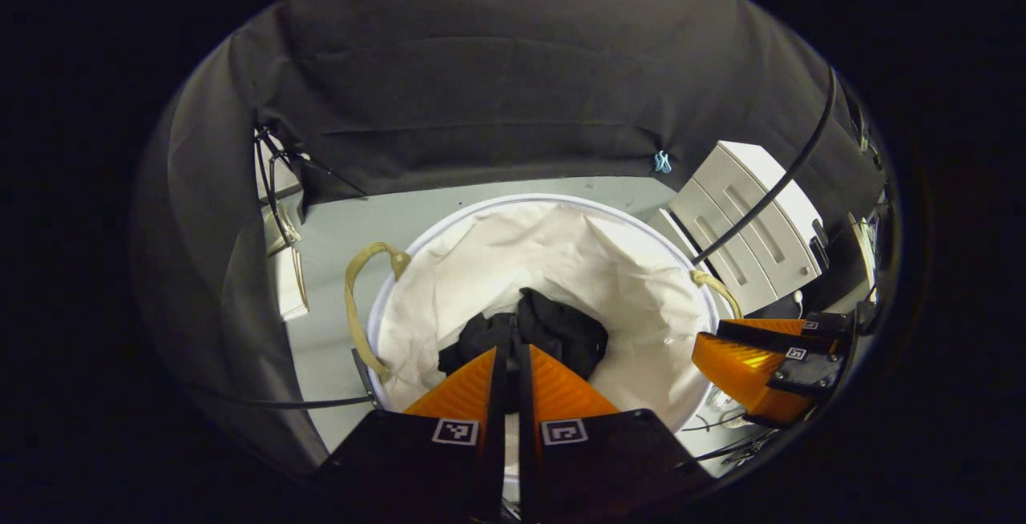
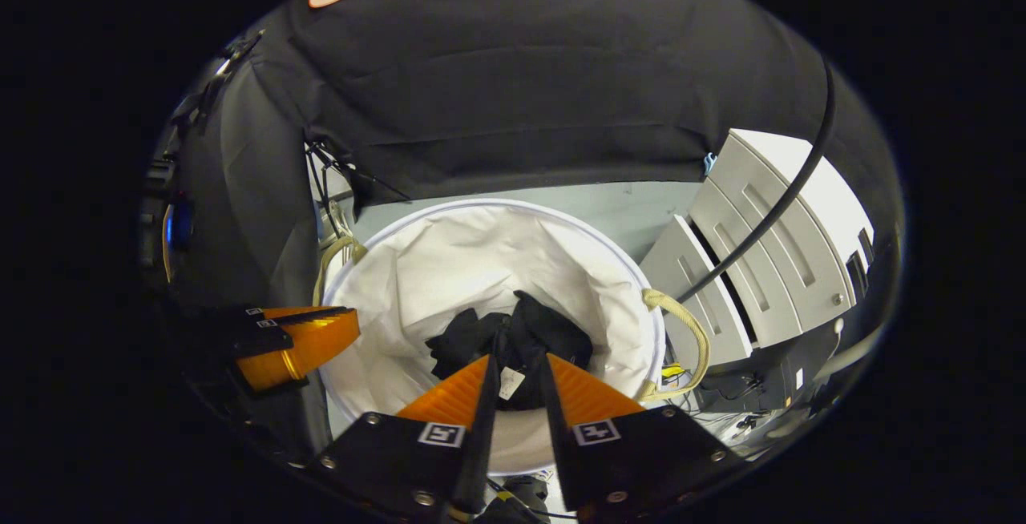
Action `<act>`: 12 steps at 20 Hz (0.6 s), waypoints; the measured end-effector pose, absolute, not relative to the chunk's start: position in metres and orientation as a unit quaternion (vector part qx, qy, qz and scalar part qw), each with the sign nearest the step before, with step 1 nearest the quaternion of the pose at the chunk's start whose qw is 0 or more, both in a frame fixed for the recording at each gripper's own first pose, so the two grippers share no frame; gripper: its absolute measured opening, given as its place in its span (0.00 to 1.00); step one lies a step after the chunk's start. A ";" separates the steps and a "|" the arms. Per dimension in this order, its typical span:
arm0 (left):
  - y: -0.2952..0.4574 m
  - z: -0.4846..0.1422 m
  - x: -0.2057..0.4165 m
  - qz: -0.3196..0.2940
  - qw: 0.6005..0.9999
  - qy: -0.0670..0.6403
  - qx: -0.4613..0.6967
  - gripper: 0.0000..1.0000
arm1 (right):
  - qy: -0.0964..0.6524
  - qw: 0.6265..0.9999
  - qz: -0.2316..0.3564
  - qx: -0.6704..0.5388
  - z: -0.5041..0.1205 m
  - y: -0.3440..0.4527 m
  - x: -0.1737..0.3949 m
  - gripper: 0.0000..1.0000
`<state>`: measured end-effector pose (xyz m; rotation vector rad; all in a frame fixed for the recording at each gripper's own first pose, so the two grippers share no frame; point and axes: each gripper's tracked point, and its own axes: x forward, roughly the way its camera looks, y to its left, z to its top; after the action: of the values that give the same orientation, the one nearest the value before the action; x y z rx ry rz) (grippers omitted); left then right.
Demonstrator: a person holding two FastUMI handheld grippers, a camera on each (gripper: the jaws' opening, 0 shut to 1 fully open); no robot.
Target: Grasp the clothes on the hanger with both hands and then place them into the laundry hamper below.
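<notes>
Left tool (image 1: 511,348) low at centre of the left gripper view, orange fingers nearly together with only a thin dark slit between the tips; whether any cloth is pinched there, cannot tell. Black clothes (image 1: 529,336) bunched just beyond and partly behind those tips, at the bottom of the laundry hamper (image 1: 449,227). Right tool (image 1: 749,364) at lower right of the same view, beside the hamper's rim, seen side-on.

In the right gripper view, right tool (image 2: 517,364) low at centre, fingers slightly apart, tips spread over the clothes (image 2: 521,332); a small pale tag (image 2: 510,384) visible in the gap; contact with the cloth not clear. Left tool (image 2: 300,340) at lower left, beside the hamper's rim (image 2: 385,223).

Hamper round, white-lined, with rope handles (image 1: 361,300) at either side, standing on a pale floor (image 1: 361,219); only the black clothes inside, heaped low against the near wall. Near part of the heap hidden by the fingers in both views. White drawer unit (image 2: 769,251) at right, crossed by a black cable (image 2: 769,211). Small blue clip (image 1: 662,161) on the booth's black cloth above the hamper.
</notes>
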<state>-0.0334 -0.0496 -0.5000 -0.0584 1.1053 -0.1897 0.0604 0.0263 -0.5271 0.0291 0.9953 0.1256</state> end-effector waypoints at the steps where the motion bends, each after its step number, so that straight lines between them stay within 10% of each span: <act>1: -0.051 -0.502 -0.035 -0.094 0.844 0.527 -0.028 0.17 | 0.478 0.876 0.059 0.015 -0.526 0.026 0.058 0.38; 2: -0.050 -0.501 -0.037 -0.097 0.841 0.531 -0.027 0.47 | 0.480 0.875 0.061 0.020 -0.529 0.027 0.056 0.51; 3: -0.048 -0.504 -0.037 -0.094 0.842 0.531 -0.022 0.36 | 0.482 0.874 0.059 0.021 -0.528 0.027 0.055 0.58; 5: -0.043 -0.503 -0.035 -0.084 0.846 0.526 -0.012 0.56 | 0.481 0.875 0.051 0.014 -0.529 0.021 0.054 0.81; 12: -0.032 -0.474 -0.022 -0.051 0.864 0.500 -0.021 0.91 | 0.443 0.895 0.039 0.024 -0.484 0.014 0.068 0.88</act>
<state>-0.0225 -0.0323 -0.4740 -0.0444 1.0477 -0.1076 0.0682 0.0142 -0.4842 0.0487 0.9189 0.0817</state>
